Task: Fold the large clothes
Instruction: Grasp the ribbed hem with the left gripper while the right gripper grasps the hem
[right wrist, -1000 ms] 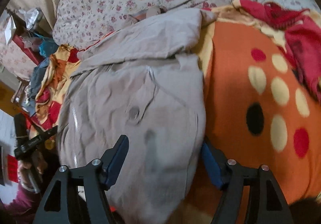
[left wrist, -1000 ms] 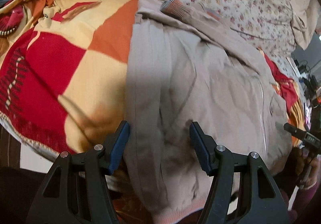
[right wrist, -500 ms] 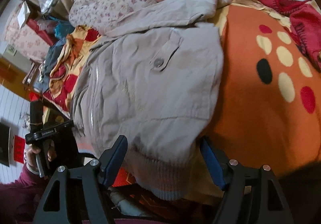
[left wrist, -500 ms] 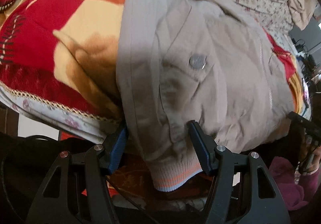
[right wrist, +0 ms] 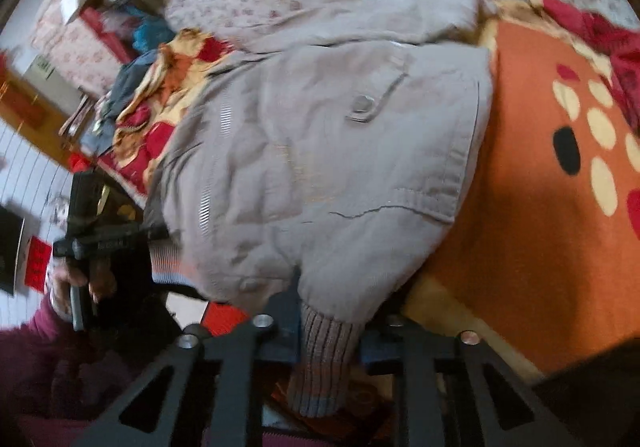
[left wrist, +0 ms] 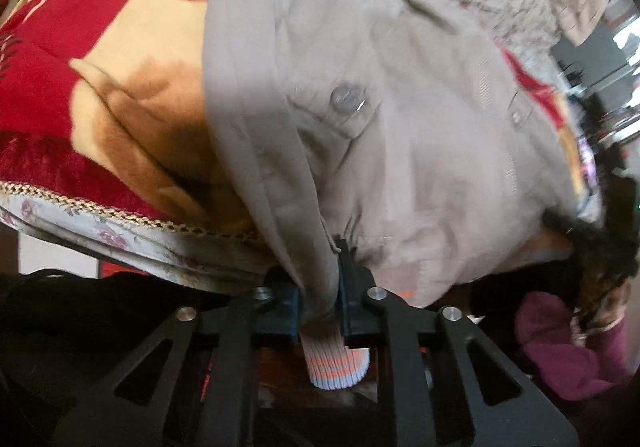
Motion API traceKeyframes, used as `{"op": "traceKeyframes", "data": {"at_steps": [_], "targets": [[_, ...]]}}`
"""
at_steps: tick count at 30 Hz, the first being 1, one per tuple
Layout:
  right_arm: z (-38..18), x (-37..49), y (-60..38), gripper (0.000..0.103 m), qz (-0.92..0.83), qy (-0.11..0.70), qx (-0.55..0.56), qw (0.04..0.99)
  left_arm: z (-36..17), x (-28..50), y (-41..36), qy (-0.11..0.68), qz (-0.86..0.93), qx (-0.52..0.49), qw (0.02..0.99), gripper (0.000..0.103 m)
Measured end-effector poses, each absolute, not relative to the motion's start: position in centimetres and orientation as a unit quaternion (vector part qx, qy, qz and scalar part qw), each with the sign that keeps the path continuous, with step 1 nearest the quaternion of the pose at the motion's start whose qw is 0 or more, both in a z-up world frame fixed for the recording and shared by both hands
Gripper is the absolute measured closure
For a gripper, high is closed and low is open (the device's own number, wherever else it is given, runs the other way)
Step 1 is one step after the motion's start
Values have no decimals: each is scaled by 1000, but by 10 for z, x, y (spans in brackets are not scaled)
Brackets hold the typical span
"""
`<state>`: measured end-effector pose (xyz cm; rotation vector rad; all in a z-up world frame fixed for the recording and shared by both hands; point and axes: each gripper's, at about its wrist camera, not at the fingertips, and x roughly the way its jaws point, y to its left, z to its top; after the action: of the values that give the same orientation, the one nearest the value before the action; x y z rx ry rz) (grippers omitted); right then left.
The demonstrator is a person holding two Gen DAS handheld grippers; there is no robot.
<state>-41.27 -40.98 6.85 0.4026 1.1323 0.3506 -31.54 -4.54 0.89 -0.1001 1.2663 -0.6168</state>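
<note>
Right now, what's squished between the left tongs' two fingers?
The beige jacket's ribbed hem, pinched by the left tongs; the left wrist view shows it.

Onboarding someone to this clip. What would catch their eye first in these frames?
The beige jacket spread across the bed fills both views, its ribbed hem at the near edge pinched by the left gripper and the right gripper, whose fingers have just closed on it. Next is the loud blanket under it: orange with cream and red dots to the jacket's right in the right wrist view, red-and-yellow checks in the left.
</note>
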Motion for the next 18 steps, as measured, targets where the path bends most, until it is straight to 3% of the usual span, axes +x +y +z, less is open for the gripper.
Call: {"op": "traceKeyframes", "data": {"at_steps": [5,11,18], "targets": [[79,-440,-383,91,220,550,175,787,42,-324,-21,547,-301,-63,779,92],[52,-452,-363,92,233,577,197,758,31,-319,-17,561,-282,-64,775,92],[87,-445,-384,92,249,521,253,776,57,-310,-14,532,-308,-111,781,92]]}}
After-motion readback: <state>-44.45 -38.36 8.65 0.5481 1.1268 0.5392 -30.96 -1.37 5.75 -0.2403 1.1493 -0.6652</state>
